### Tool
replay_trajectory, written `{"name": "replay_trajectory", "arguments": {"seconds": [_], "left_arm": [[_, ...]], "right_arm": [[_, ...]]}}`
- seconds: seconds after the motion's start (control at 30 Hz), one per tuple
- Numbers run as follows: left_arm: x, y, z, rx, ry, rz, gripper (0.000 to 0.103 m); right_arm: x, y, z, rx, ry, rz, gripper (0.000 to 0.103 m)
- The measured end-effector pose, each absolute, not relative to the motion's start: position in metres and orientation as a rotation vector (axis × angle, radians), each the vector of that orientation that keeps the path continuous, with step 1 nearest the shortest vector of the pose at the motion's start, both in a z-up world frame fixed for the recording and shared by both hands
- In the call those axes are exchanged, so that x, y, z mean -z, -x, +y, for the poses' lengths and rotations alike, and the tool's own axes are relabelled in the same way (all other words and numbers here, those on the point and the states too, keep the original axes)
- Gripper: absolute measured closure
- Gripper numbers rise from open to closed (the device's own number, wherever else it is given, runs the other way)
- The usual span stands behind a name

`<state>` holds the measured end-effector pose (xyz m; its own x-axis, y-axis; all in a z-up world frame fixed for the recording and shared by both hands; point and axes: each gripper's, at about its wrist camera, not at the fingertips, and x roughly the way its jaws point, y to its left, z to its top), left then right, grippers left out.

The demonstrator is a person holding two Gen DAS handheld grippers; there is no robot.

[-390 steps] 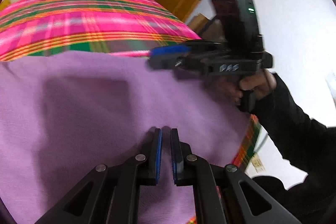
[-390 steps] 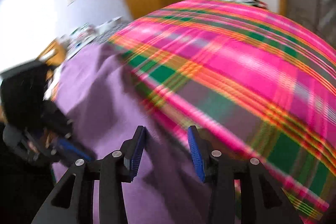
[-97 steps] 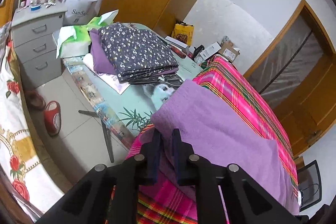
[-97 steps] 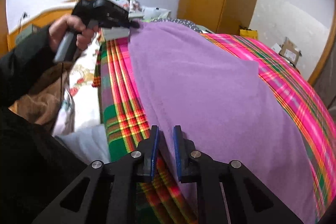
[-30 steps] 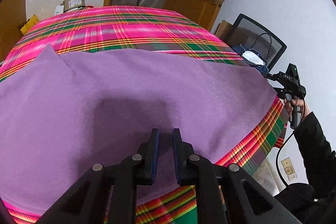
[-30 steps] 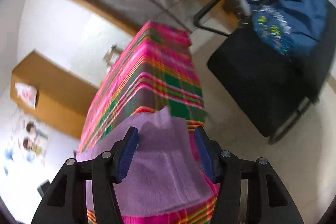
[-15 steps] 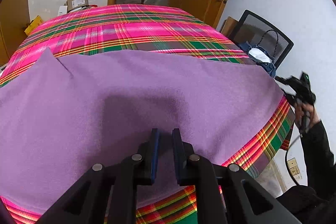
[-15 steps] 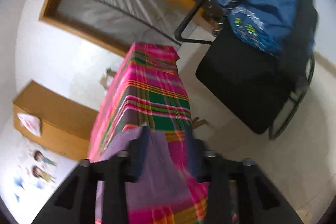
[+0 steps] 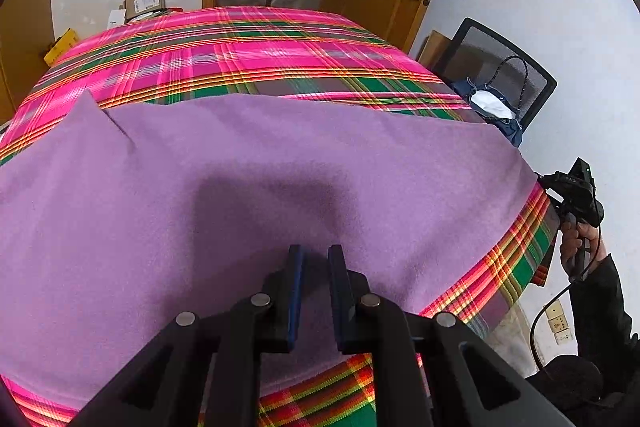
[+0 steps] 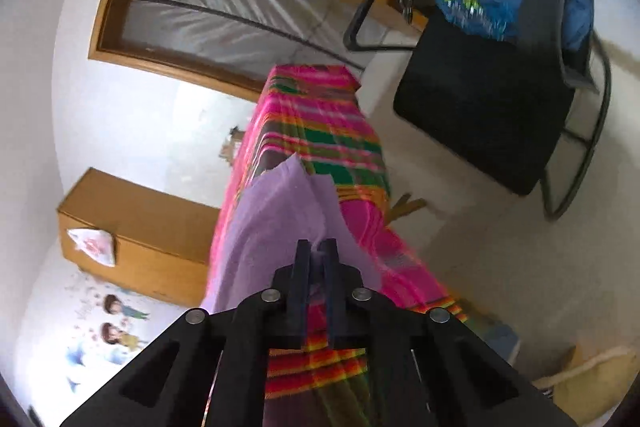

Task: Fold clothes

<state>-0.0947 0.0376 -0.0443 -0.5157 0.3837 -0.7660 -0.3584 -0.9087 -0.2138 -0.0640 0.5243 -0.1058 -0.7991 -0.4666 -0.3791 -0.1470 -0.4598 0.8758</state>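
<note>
left gripper [image 9: 315,259] – narrow gap, apparently pinching purple cloth [image 9: 240,179] | right gripper [image 10: 318,247] – just closed, clamped on the cloth's corner | plaid cover [image 9: 248,55] underneath

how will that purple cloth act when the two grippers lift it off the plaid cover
Probably floppy: the purple cloth bunches into folds where the right gripper has just closed on its corner. It looks fleecy and matte, so likely not slippery. Spread wide over the plaid cover, its middle should sag between the grips.
</note>
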Motion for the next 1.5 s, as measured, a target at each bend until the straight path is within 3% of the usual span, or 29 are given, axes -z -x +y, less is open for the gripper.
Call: {"name": "replay_trajectory", "arguments": {"seconds": [0.23, 0.43, 0.6, 0.9, 1.33, 1.43, 1.5], "left_arm": [[0.045, 0.089, 0.035, -2.422, 1.204, -0.033, 0.091], [0.036, 0.081, 0.027, -2.474, 1.152, -0.017, 0.091], [0.036, 0.088, 0.005, -2.541, 1.166, -0.064, 0.091], [0.03, 0.091, -0.058, -2.711, 1.144, -0.184, 0.091], [0.046, 0.087, -0.138, -2.84, 1.207, -0.386, 0.091], [0.049, 0.089, -0.142, -2.833, 1.207, -0.405, 0.091], [0.05, 0.089, -0.143, -2.828, 1.201, -0.408, 0.091]], "right_arm": [[0.102, 0.061, 0.522, 2.44, -0.954, -1.447, 0.094], [0.044, 0.043, 0.501, 2.712, -0.826, -1.214, 0.087], [-0.002, 0.05, 0.441, 2.706, -0.707, -0.935, 0.063], [-0.031, 0.122, 0.247, 2.384, -0.886, -0.292, 0.063], [-0.028, 0.228, 0.056, 2.101, -0.968, 0.147, 0.063], [-0.017, 0.249, 0.022, 2.037, -0.989, 0.23, 0.069], [-0.007, 0.263, 0.006, 2.001, -1.022, 0.265, 0.084]]}}
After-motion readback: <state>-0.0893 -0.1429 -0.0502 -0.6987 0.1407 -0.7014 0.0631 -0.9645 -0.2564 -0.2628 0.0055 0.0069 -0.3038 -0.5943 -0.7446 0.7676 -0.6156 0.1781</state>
